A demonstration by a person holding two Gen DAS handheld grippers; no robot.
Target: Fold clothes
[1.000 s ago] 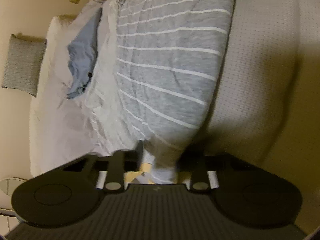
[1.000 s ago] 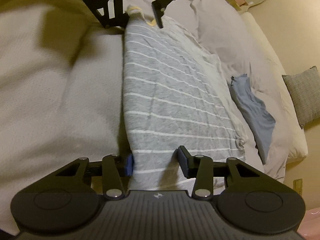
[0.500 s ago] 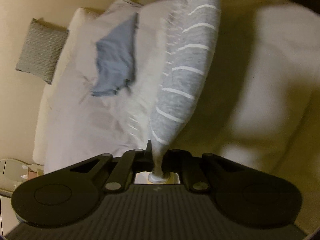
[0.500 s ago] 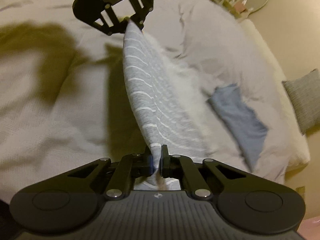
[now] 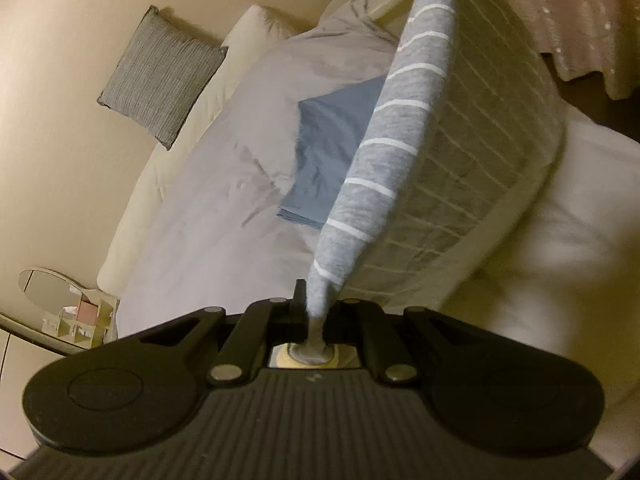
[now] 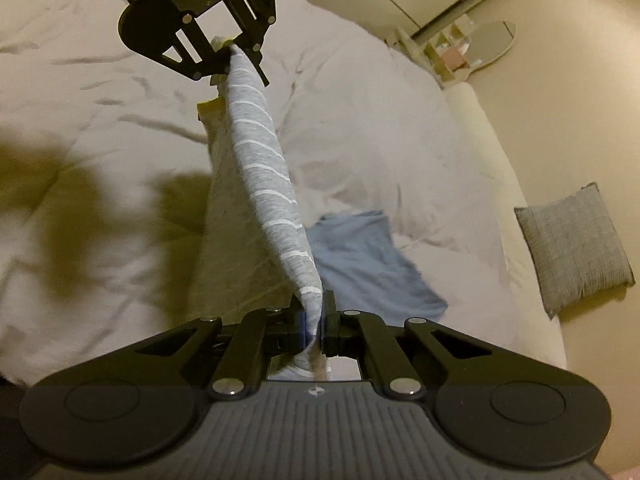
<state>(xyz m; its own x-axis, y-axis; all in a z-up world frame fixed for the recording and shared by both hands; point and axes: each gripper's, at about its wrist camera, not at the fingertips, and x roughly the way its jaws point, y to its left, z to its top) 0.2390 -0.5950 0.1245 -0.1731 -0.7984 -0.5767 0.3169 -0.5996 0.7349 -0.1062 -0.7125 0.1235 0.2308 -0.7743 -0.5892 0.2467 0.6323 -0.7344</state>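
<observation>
A grey shirt with white stripes hangs stretched between my two grippers above the bed; it also shows in the right wrist view. My left gripper is shut on one end of it. My right gripper is shut on the other end. The left gripper shows at the top of the right wrist view, pinching the shirt's far end. The shirt's lower part drapes down, its paler inner side showing.
A folded blue garment lies on the pale duvet under the shirt; it also shows in the left wrist view. A grey cushion leans by the wall. A bedside stand with a mirror is at the left.
Both grippers closed on the striped shirt's ends and lifted it off the bed. It lay flat before and now hangs taut between them, higher above the duvet.
</observation>
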